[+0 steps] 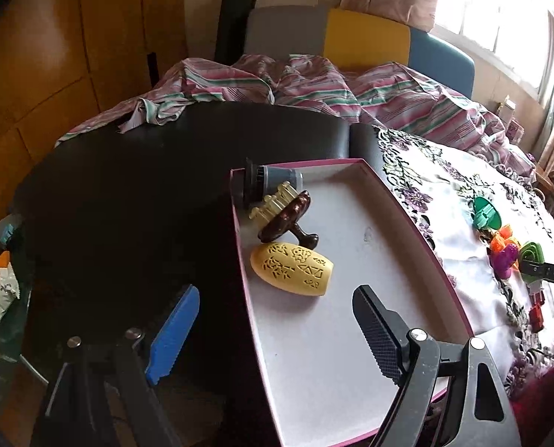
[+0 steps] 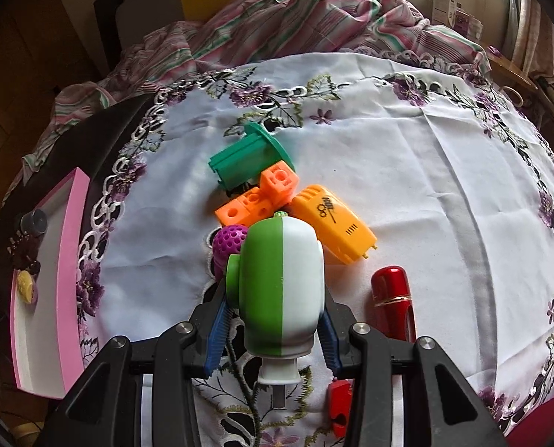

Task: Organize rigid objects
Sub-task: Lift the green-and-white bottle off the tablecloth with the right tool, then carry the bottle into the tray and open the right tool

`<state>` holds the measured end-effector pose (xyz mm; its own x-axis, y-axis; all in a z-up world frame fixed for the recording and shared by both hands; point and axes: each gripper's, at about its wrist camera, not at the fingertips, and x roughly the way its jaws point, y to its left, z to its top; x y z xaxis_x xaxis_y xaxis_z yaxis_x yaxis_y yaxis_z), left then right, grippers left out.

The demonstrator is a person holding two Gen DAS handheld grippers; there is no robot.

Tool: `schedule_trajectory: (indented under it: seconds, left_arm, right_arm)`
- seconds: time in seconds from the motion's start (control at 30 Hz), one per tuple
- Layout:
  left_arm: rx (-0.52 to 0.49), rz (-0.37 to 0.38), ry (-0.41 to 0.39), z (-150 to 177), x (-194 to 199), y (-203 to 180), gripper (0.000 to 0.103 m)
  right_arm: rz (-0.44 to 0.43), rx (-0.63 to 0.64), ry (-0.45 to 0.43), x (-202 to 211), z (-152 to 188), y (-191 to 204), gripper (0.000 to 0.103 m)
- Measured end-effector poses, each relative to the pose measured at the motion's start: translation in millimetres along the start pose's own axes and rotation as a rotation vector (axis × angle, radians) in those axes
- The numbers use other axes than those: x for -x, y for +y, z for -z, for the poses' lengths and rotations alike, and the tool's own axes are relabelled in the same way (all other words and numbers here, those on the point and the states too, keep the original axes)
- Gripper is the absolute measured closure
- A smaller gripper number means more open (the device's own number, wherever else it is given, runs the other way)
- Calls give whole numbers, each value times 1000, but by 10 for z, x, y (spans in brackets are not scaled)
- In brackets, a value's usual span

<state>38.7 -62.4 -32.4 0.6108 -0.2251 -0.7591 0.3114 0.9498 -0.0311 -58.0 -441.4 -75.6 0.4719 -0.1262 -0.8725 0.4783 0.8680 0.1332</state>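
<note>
**Green-and-white toy clamped in the right gripper, pink tray waits at the left**

Green-and-white toy [image 2: 282, 290], half green and half white with a short white neck at its near end, sits between the blue pads [image 2: 217, 329] of the right gripper [image 2: 273, 335], whose jaws are pressed against its two sides. It is over the embroidered white tablecloth [image 2: 426, 171], at the near edge of a small heap of toys. Just beyond it lie a purple dimpled ball [image 2: 230, 240], orange perforated blocks [image 2: 262, 197], an orange casing with a gear mark [image 2: 333, 223] and, farthest, a teal flanged piece [image 2: 247, 156]. To the right of the gripper lies a red glossy cylinder [image 2: 392, 298]; a smaller red piece [image 2: 340, 402] shows under the near right finger.

At the left edge of the cloth stands the pink-rimmed tray [image 1: 418, 223], white inside. At its far left corner are a grey and black nozzle-shaped part [image 1: 273, 178], a dark brown knobbed piece [image 1: 288, 219] with pale yellow pegs [image 1: 273, 201] against it, and a yellow pierced oval shell [image 1: 292, 268] nearer.

The left gripper [image 1: 273, 339] hangs with jaws wide apart and nothing between them, its blue finger [image 1: 172, 335] over the dark tabletop [image 1: 128, 193] and its black finger [image 1: 377, 331] over the tray floor.
</note>
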Motion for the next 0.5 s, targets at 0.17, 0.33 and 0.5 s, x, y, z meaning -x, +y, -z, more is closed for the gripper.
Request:
schedule_trajectory:
  seconds: [0.17,0.33,0.5]
  left_arm:
    - [-5,-8,-10,5,38,27,18]
    - [-1,-8,-10,9,53,68,18]
    - [5,-6,-4,28,41,113,18]
  right_arm:
    - [-38,18,-32,67,8,65,61]
    - [-75,53,-51,114,14,181,61]
    - [-102,73,-46,112,41,324,61]
